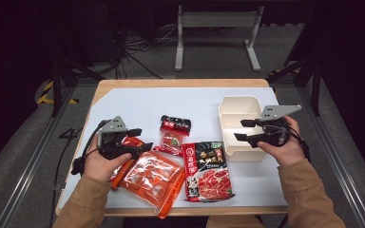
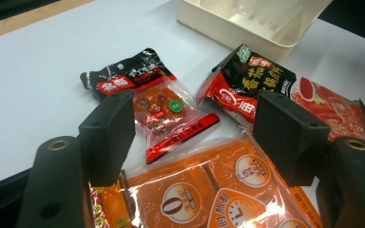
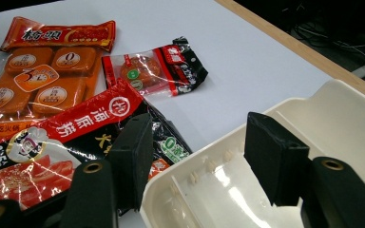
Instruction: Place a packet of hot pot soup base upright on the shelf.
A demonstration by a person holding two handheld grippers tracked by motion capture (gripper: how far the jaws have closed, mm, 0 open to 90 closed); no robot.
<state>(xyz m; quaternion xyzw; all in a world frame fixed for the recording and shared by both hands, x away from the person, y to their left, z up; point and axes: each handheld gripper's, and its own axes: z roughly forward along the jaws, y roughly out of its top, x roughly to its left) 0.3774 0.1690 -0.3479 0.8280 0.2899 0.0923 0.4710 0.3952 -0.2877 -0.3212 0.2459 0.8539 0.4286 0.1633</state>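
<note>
Overhead, the left tool [image 1: 140, 139] hovers with its jaws apart and nothing between them, above the orange pack [image 1: 151, 176] near the bench's front-left corner. The right tool [image 1: 240, 129] likewise stands apart, its jaws straddling the near wall of the cream tray [image 1: 232, 105] without visibly pressing it; one jaw hangs inside the tray, the other outside. The tray sits towards the bench's right edge, divided into compartments, with nothing visible inside. A small pouch [image 1: 173, 134] with a black top lies near the bench's centre, apart from the tray. A red-and-black bag [image 1: 206, 170] lies between the orange pack and the tray, at the front edge, its upper corner close to the tray's wall. A white sheet [image 1: 142, 104] covers the bench [image 1: 180, 83].
</note>
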